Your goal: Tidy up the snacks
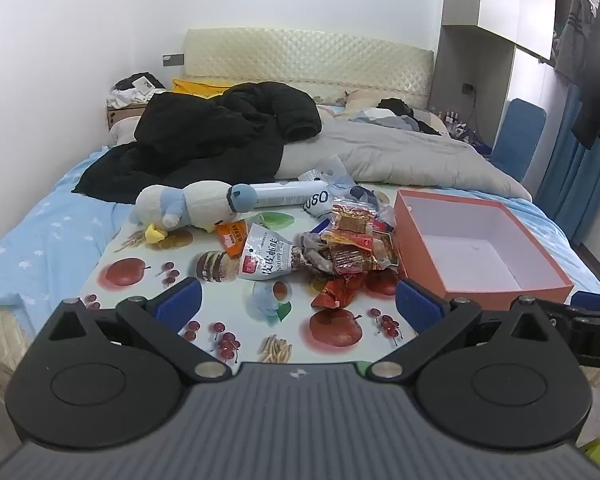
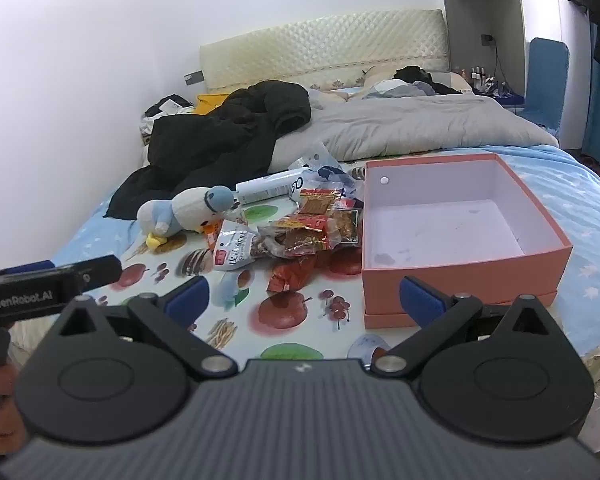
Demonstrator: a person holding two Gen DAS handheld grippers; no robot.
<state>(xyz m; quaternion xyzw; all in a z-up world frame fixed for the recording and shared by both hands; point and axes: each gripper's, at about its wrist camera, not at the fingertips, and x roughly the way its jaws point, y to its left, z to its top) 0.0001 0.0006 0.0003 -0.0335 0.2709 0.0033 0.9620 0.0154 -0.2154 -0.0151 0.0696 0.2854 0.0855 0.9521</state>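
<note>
- I see my left gripper point(image 1: 298, 306) with jaws wide apart, holding nothing.
- My right gripper point(image 2: 304, 300) is also spread, empty.
- The snack pile point(image 1: 340, 248) lies beside the pink box point(image 1: 484, 280).

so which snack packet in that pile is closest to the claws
The crumpled red packet, lying at the near edge of the pile. The white shrimp-snack bag and clear-wrapped packets sit farther back, toward the plush toy.
</note>
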